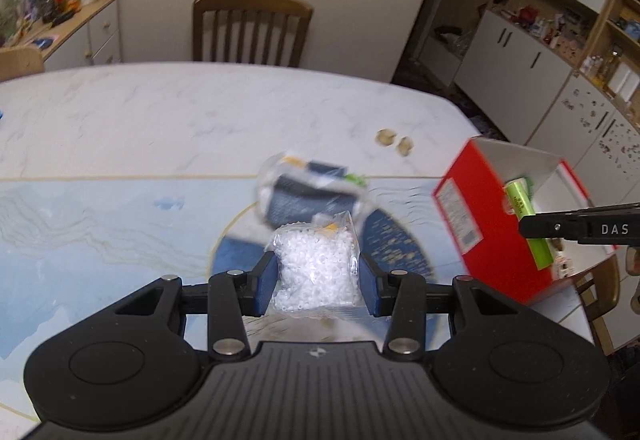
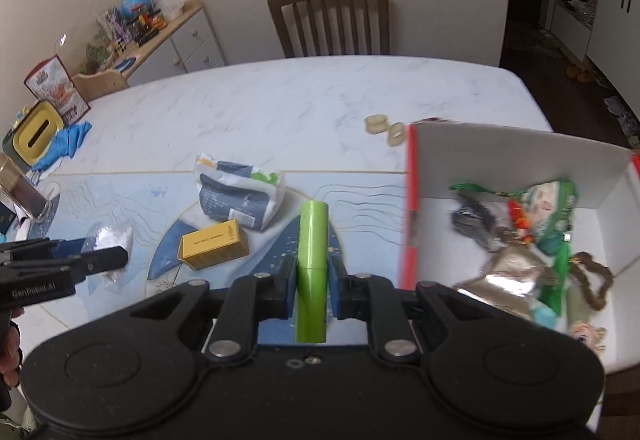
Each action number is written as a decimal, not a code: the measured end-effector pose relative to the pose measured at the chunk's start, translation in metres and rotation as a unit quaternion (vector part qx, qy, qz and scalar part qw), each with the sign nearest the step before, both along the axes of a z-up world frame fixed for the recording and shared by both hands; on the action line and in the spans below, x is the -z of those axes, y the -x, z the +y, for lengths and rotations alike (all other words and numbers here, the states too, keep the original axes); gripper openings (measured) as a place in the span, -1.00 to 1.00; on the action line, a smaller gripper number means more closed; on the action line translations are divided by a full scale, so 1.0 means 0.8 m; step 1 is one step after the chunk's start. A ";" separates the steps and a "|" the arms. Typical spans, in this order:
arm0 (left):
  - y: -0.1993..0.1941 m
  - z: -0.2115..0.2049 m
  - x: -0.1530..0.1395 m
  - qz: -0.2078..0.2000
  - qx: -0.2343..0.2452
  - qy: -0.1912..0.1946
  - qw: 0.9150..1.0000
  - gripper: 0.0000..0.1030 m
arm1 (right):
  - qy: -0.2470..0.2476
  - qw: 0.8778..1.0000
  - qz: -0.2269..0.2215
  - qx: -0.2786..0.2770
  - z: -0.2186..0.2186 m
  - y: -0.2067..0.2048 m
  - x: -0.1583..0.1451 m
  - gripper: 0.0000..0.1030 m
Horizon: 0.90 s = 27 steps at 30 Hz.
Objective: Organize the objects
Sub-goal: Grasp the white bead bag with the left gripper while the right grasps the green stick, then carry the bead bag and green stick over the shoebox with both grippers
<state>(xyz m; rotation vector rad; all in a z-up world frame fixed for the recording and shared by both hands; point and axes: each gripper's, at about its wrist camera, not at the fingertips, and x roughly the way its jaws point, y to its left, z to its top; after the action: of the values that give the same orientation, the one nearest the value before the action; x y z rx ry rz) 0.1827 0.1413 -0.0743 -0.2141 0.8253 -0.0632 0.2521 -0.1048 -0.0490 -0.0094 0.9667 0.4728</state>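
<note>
Jaws' yellow box (image 2: 214, 245), right-view only.

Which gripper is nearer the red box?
Right. The right gripper, shut on the green tube, is just beside the red box. The left gripper, holding the bag of white beads, is farther off over the mat.
</note>
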 end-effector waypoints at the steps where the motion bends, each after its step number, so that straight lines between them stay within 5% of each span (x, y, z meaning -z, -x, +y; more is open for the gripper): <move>1: -0.001 -0.008 -0.005 -0.003 0.005 -0.001 1.000 -0.17 | -0.002 1.000 -0.003 0.003 -0.008 0.001 -0.004 -0.70; 11: -0.026 -0.106 -0.033 -0.015 0.066 -0.010 0.998 -0.17 | -0.005 0.999 -0.026 0.035 -0.091 0.002 -0.021 -0.70; 27: -0.088 -0.269 -0.021 0.004 0.149 -0.028 0.988 -0.17 | -0.002 0.995 -0.029 0.094 -0.229 -0.013 -0.001 -0.70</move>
<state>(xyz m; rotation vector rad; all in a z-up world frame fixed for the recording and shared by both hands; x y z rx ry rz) 0.2530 -0.0738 -0.0575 -0.0353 0.8615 -0.3197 0.2623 -0.2880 -0.0479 0.0707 0.8993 0.2988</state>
